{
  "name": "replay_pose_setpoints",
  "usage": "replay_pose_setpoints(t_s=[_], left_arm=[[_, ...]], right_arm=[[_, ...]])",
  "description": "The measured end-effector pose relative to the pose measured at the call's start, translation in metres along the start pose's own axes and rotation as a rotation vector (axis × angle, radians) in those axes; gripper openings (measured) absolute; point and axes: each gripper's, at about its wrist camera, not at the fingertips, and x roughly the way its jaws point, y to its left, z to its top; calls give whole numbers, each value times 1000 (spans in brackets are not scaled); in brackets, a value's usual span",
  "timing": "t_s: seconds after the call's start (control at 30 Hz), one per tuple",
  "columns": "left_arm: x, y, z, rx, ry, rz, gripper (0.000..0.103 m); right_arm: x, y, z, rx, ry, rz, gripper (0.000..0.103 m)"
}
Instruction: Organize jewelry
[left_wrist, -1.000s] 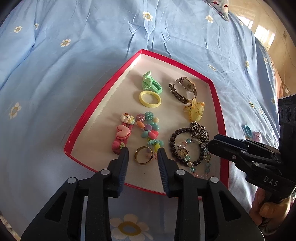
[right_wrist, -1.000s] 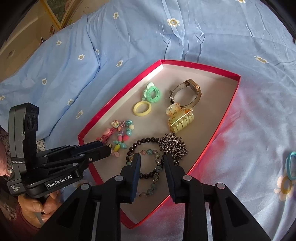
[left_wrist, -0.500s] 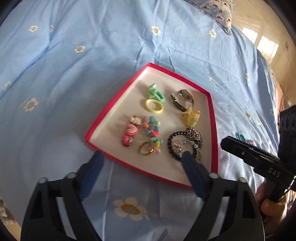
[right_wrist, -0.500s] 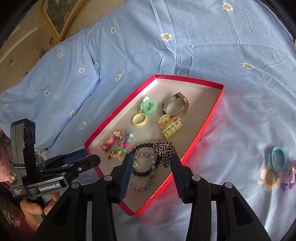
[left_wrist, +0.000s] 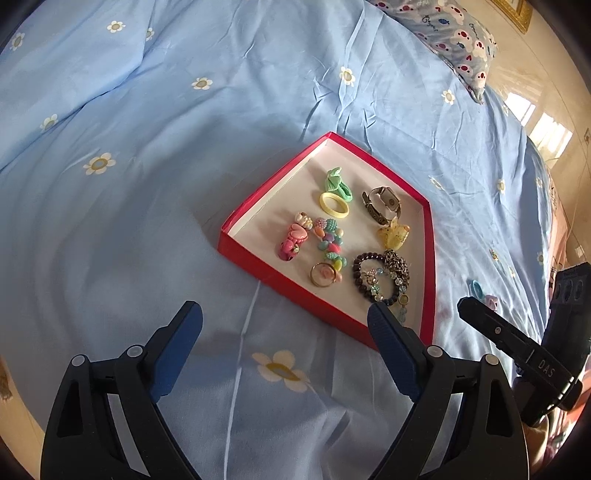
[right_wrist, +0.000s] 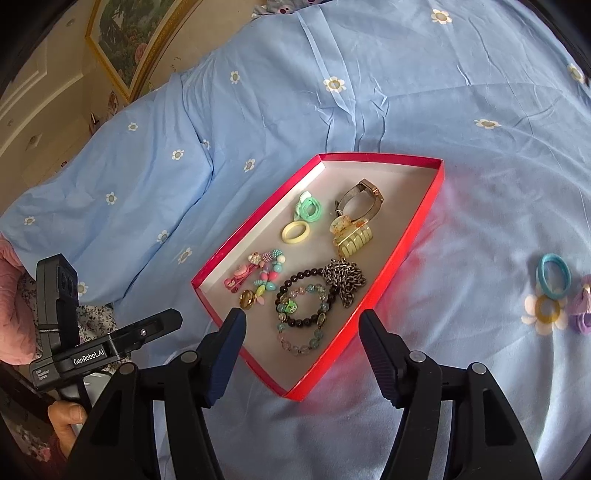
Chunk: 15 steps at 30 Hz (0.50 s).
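Observation:
A shallow red tray lies on the blue bedspread and holds the jewelry. In it are a gold ring, a black bead bracelet, a metal chain, a watch, a yellow hair claw and a pink clip. My left gripper hangs wide open before the tray's near edge, with nothing between its fingers. My right gripper hovers above the tray's near corner. Its jaws are opening and hold nothing.
A blue hair tie and a purple piece lie on the bedspread right of the tray. A patterned pillow sits at the far end. A framed picture hangs on the wall. A hand grips the left tool.
Both grippers have drawn back and up from the tray and spread their jaws. The gold ring and the bead bracelets stay lying in the tray.

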Motion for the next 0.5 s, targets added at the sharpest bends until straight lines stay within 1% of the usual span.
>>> replay_pose_setpoints(t_s=[0.13, 0.3, 0.43, 0.5], left_arm=[[-2, 0, -6, 1, 2, 4, 91], [-8, 1, -14, 4, 3, 32, 91], [-14, 0, -19, 10, -1, 44, 92], [-20, -1, -21, 22, -6, 39, 92]], right_arm=[[-3, 0, -7, 4, -4, 2, 69], [-8, -3, -18, 21, -3, 12, 69], [-15, 0, -23, 0, -3, 2, 70], [-20, 4, -24, -19, -10, -10, 70]])
